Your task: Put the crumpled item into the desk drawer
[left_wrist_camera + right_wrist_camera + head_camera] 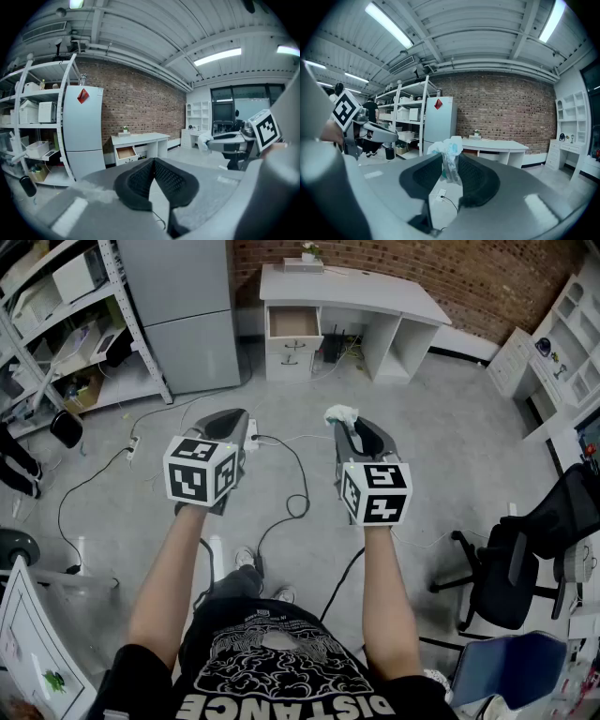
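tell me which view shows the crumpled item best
The right gripper view: the crumpled item sits in the middle, pinched between the jaws of the right gripper. The head view shows it only as a small white wad at that gripper's tip. The left gripper view shows it small, from the side.

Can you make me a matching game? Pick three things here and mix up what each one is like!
Things:
1. crumpled item
2. desk drawer
3. left gripper

What it is like:
A. pulled open
B. jaws together, nothing between them
C. pinched in the right gripper

Right pairs: 1-C, 2-A, 3-B.
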Motion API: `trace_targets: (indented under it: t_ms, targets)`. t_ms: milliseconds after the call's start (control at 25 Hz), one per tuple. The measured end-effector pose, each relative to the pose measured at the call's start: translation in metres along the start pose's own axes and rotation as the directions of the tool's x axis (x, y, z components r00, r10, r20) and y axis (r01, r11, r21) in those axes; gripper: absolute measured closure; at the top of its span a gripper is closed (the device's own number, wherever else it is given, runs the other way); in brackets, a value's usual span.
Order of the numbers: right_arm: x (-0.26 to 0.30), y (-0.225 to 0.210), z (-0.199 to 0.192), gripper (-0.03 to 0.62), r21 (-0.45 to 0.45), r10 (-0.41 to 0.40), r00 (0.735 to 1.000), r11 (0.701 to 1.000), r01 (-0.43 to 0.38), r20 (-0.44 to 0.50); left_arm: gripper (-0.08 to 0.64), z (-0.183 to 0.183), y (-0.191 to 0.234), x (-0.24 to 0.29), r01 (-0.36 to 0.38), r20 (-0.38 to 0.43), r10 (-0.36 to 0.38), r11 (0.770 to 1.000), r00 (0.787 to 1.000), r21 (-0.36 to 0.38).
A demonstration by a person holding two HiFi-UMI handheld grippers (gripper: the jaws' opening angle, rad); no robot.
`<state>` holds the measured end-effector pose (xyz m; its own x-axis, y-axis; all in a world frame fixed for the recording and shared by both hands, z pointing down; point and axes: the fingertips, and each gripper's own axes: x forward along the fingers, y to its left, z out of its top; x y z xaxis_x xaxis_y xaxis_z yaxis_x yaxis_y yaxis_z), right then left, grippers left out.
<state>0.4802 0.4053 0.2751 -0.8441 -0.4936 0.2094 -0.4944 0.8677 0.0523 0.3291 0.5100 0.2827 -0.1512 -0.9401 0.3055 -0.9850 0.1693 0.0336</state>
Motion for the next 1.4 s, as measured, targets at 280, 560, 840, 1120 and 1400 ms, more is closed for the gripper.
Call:
trace_targets:
  t_ms: [280,560,840,1120,1400]
  targets:
    - [0.014,-0.007,-0.008,0.48,0.003,-0.005,1.0,1.0,0.005,-0.021,0.56,-0.003,0.007,0.015,0.001,-0.006,-0.001,1.0,1.0,-0.004]
    - [0.045,-0.018,-0.007,0.479,0.008,-0.015,1.0,1.0,0.015,-0.023,0.56,0.002,0.024,0.046,0.016,-0.005,-0.016,1.0,1.0,-0.006]
    - [0.097,-0.03,0.001,0.479,-0.003,-0.029,0.999,1.0,0.029,-0.042,0.56,0.017,0.059,0.094,0.039,-0.006,-0.04,0.999,0.999,-0.01]
    - [0.165,-0.044,0.012,0.479,-0.005,-0.05,0.996,0.999,0.05,-0.068,0.56,0.036,0.105,0.155,0.078,-0.02,-0.078,0.997,0.997,-0.013]
    - [0.23,-0.051,0.032,0.479,-0.008,-0.071,0.994,0.997,0.071,-0.083,0.56,0.057,0.153,0.208,0.118,-0.034,-0.118,0.993,0.992,-0.008]
